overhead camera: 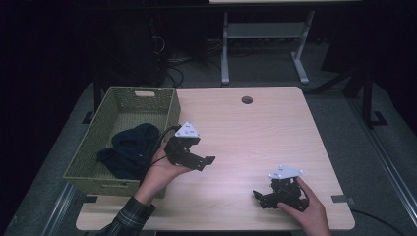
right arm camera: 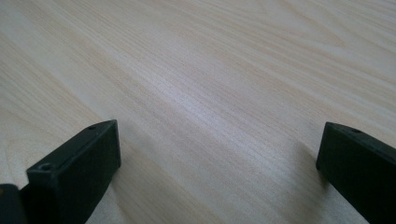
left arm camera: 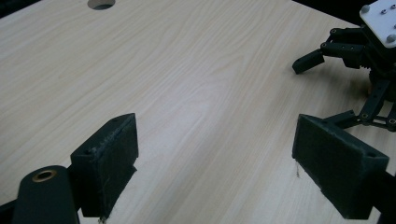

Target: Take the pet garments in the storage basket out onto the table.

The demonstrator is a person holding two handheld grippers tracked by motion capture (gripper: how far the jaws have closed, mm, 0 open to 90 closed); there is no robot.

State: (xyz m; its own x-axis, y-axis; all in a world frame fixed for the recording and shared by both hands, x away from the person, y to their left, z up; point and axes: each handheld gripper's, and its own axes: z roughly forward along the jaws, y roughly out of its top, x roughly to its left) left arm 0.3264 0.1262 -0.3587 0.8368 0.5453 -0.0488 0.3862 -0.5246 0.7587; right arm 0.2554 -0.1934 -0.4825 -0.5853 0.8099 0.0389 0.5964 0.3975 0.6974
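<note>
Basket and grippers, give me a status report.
Left gripper open, empty. Right gripper open, empty. Dark garment in green basket. Nothing in the way.

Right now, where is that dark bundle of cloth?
In the high view, the dark cloth lies inside the green woven basket at the table's left edge, just left of the left tongs.

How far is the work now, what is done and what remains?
Done: the dark clothes lie in the green basket. In hand: nothing; the left gripper and right gripper are both open over bare table. Left: no loose item is seen on the table.
</note>
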